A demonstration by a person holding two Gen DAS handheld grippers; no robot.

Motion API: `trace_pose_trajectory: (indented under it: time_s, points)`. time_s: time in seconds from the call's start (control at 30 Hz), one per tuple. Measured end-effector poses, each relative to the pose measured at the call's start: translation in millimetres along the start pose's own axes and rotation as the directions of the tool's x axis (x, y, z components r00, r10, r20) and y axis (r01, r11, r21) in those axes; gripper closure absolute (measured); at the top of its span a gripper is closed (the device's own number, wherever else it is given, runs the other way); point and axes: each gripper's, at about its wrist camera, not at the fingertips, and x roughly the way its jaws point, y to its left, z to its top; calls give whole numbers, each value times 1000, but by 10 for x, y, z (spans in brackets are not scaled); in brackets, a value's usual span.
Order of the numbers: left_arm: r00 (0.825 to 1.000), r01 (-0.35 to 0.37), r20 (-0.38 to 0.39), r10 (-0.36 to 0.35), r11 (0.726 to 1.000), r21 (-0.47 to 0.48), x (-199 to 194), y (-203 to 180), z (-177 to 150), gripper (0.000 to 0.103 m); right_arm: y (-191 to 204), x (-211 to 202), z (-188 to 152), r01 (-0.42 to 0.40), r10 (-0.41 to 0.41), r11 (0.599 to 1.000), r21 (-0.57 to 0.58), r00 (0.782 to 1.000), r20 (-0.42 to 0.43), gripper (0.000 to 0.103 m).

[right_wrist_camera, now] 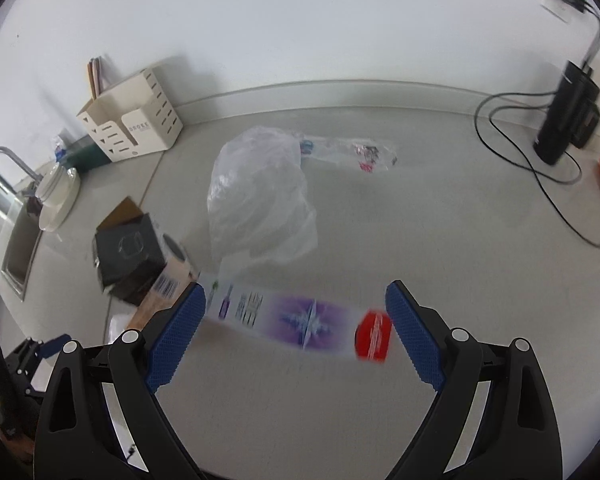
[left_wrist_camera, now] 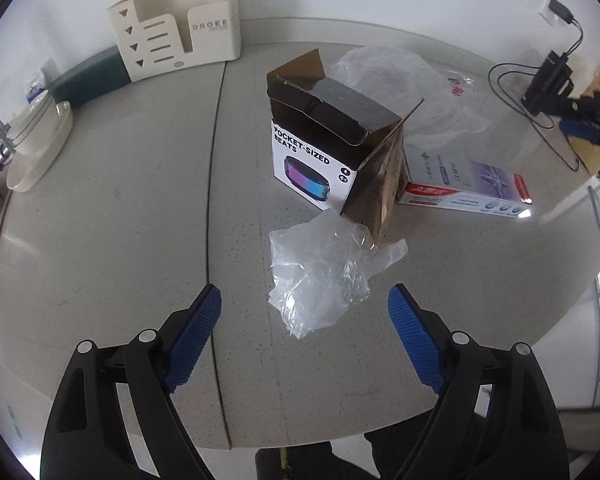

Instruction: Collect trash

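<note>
A crumpled clear plastic wrap [left_wrist_camera: 320, 276] lies on the grey counter [left_wrist_camera: 120, 220], just ahead of my left gripper [left_wrist_camera: 305, 304], which is open with nothing between its blue pads. Behind the wrap stands an opened speaker box [left_wrist_camera: 320, 152] printed "POCKET-SIZED BEATS". A toothpaste box [left_wrist_camera: 464, 190] lies to its right, and a clear plastic bag [left_wrist_camera: 400, 76] sits further back. My right gripper [right_wrist_camera: 296, 294] is open above the blurred toothpaste box [right_wrist_camera: 300, 320], which shows lengthwise between its fingers without being gripped. The plastic bag [right_wrist_camera: 260, 200] and speaker box [right_wrist_camera: 136, 252] lie beyond.
A cream desk organizer [left_wrist_camera: 180, 36] stands against the back wall. A sink with faucet and stacked bowls [left_wrist_camera: 40, 136] is at the left. A black device with trailing cables [right_wrist_camera: 568, 116] stands at the right. The counter's front edge [left_wrist_camera: 300, 444] is close below my left gripper.
</note>
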Motion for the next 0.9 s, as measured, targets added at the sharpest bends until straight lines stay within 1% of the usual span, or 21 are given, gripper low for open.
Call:
trace_pose_trajectory:
  time_s: [0.07,0.17,0.23,0.33,0.4,0.53,0.67,0.83,0.9]
  points:
    - [1000,-8,-25,8,1000,-12,70,-21,60,19,-65,160,141,-8,8,1000,-4,1000,-22,11]
    - [998,3,-59,-6,999,-51,156,-31,120,18,-107,362,272,-33,31,999,-22,998,-53,11]
    - [996,3,-85,-7,999,-52,230,-66,141,15,-133,510,331,-41,37,998,-38,996,-80,11]
    - [994,-20,-104,16,999,-42,314,-119,151,15,-153,725,402,-54,47,997,-55,992,-115,11]
    - [993,-22,-119,16,999,-50,358,-123,165,15,-165,828,450,-63,54,996,-62,990,-132,11]
    - [989,-30,-143,23,999,-45,458,-143,191,15,-116,1050,583,-99,84,992,-82,982,-169,11]
    - [984,-42,-174,34,998,-42,571,-138,223,15,-55,1279,677,-97,74,990,-101,974,-212,11]
    - [981,-26,-193,16,999,-47,651,-125,272,15,25,1442,714,-115,83,987,-116,965,-247,11]
    - [980,-16,-197,6,999,-52,674,-120,280,17,72,1488,709,-125,89,984,-127,962,-259,11]
